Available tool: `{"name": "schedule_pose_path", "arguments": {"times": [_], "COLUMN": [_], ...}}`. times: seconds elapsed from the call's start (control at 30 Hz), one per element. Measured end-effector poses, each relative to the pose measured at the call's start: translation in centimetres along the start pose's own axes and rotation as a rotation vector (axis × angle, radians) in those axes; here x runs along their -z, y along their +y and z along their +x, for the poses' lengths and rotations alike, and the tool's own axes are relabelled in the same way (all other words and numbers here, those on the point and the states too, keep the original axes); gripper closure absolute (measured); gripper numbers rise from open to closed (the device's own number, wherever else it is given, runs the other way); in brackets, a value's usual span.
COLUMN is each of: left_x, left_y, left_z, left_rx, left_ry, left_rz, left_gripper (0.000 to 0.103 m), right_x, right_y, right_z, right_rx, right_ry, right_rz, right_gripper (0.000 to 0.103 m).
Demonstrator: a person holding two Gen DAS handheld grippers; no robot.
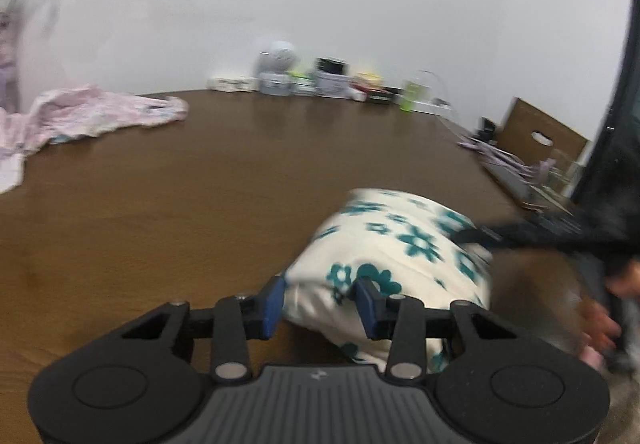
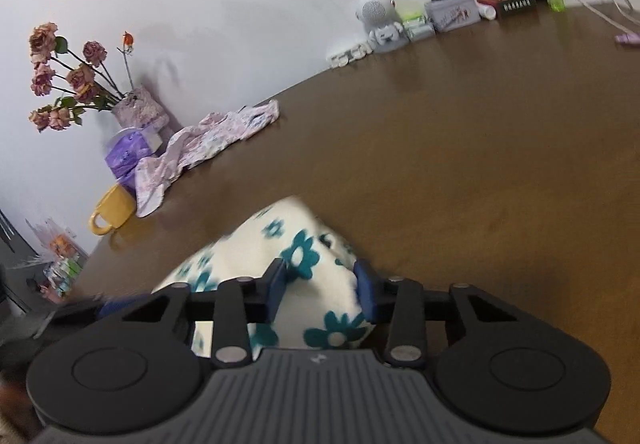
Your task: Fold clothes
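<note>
A folded cream garment with teal flowers (image 1: 400, 240) (image 2: 280, 240) lies as a thick bundle on the brown wooden table (image 1: 240, 164) (image 2: 440, 164). My left gripper (image 1: 321, 302) has its blue pads on either side of the bundle's near left end, and cloth fills the gap between them. My right gripper (image 2: 322, 292) stands the same way at the other end, pads pressed into the cloth. In the left wrist view, a dark finger of the right gripper (image 1: 480, 234) rests against the bundle, and a blurred hand (image 1: 600, 324) shows beyond it.
A crumpled pink garment (image 1: 100, 112) (image 2: 208, 136) lies at the table's far left. Near it stand a yellow mug (image 2: 112, 214) and a vase of dried roses (image 2: 136, 108). Small boxes and a green bottle (image 1: 409, 96) line the wall. A cardboard box (image 1: 540, 132) stands beyond the right edge.
</note>
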State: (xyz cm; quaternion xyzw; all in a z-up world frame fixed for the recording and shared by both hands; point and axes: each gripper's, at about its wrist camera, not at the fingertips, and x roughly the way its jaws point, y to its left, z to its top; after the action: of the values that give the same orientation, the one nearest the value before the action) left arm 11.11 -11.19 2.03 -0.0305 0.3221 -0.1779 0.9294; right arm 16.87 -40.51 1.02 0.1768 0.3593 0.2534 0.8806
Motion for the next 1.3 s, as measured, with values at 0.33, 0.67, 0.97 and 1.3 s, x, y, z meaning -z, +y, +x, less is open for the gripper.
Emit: {"name": "schedule_pose_path", "arguments": {"times": [0.33,0.67,0.97,1.3], "left_x": [-0.4,0.1,0.8,-1.7], "left_y": [4.0,3.0,2.8,4.2], "left_z": [-3.4,-0.1,-1.5,-2.0], "left_rx": [0.145,0.22,0.219,0.009], "left_ry": [-0.05,0.028,0.037,-0.016], "left_rz": [-0.192,-0.264,-0.23,0.277], "left_gripper": [0.055,0.072,0.057,0.05], "right_x": [3.8,2.6,2.0,6.5], "right_y": [4.2,4.0,3.7,8.8], "right_z": [-2.9,0.3,1.1,-3.5], "right_rx": [-0.009,0.002,-0.008,0.141], "right_ry": [-0.109,-0.099,-0.108,-0.174], "right_rz": [0.005,0.027,-0.018,-0.158], "right_gripper": [0.063,0.066,0.064,0.046]}}
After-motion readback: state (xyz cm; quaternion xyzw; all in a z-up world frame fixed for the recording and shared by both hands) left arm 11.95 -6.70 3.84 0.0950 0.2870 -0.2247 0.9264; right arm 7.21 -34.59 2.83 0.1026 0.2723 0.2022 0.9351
